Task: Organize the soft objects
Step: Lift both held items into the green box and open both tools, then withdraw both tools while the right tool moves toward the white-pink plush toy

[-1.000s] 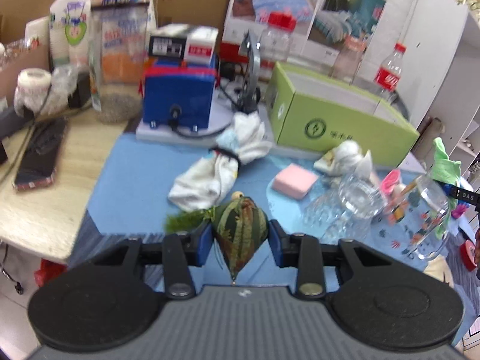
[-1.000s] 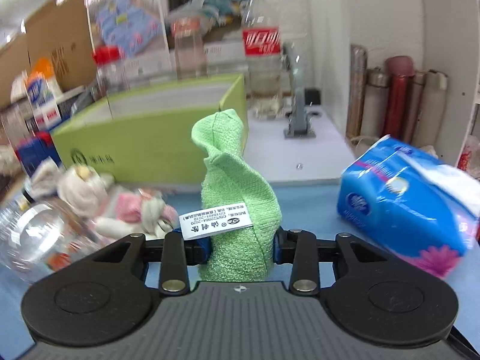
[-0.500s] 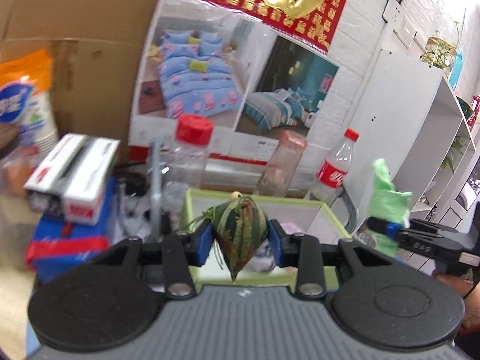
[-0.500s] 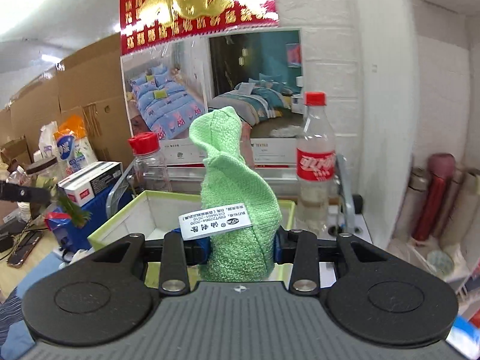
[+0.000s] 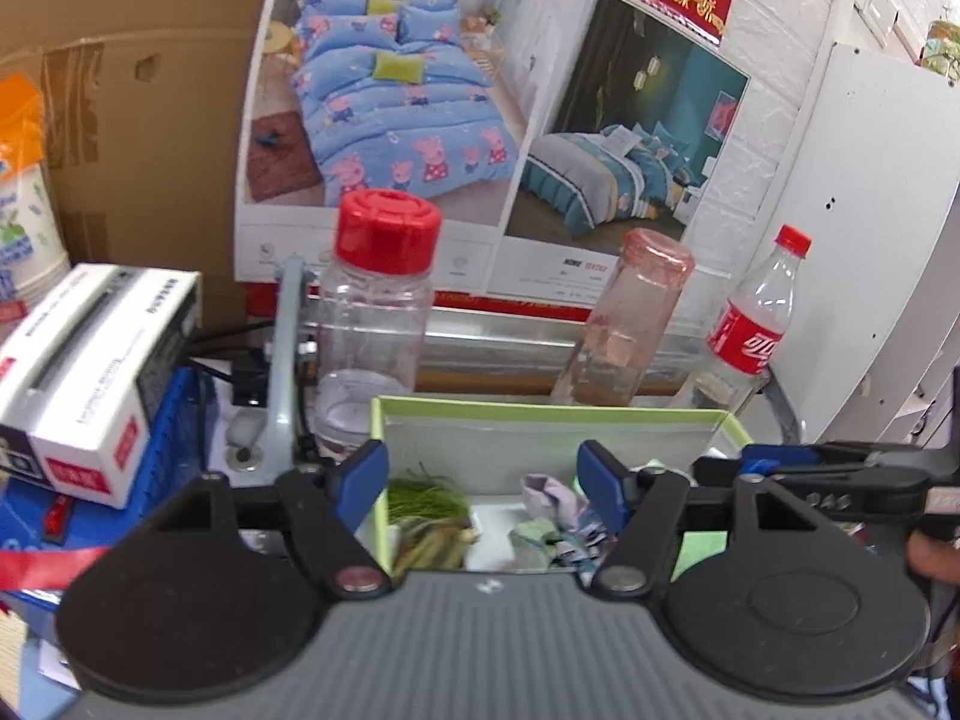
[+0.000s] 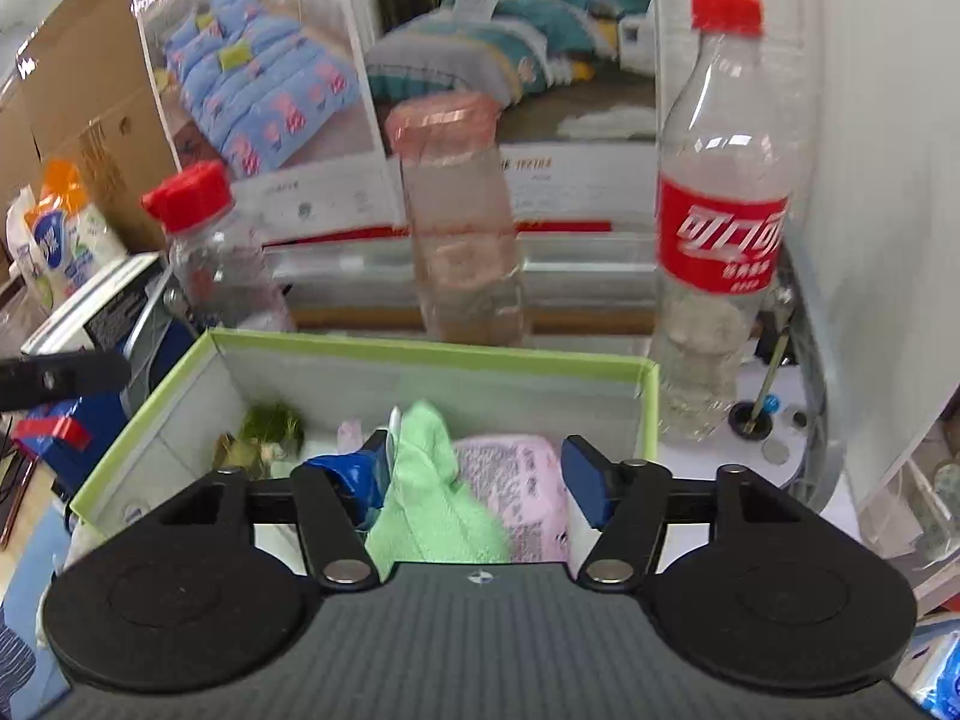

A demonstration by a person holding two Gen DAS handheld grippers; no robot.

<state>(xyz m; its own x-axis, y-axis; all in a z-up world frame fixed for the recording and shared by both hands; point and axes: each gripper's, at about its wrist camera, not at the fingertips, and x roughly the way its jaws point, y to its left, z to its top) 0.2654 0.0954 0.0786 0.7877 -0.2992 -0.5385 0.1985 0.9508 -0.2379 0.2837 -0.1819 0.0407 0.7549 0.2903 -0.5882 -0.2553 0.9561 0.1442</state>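
Note:
A green-rimmed cardboard box point(image 5: 540, 414) point(image 6: 420, 354) stands below both grippers. My left gripper point(image 5: 483, 483) is open over its left part; the green patterned pouch with a grassy tuft point(image 5: 429, 519) lies inside below it, also seen in the right wrist view point(image 6: 264, 435). My right gripper point(image 6: 474, 474) is open over the box; the green towel point(image 6: 432, 504) lies loose between its fingers, on a pink cloth point(image 6: 522, 486). Other cloth pieces point(image 5: 549, 516) lie in the box.
Behind the box stand a red-capped clear jar point(image 5: 375, 312), a pink bottle point(image 5: 630, 318) and a cola bottle point(image 6: 714, 222). A white carton point(image 5: 90, 360) on a blue device is at left. A white shelf side point(image 5: 870, 240) is at right.
Both grippers moved from the table up over the green box and opened. The pouch and the green towel dropped out of the fingers into the box.

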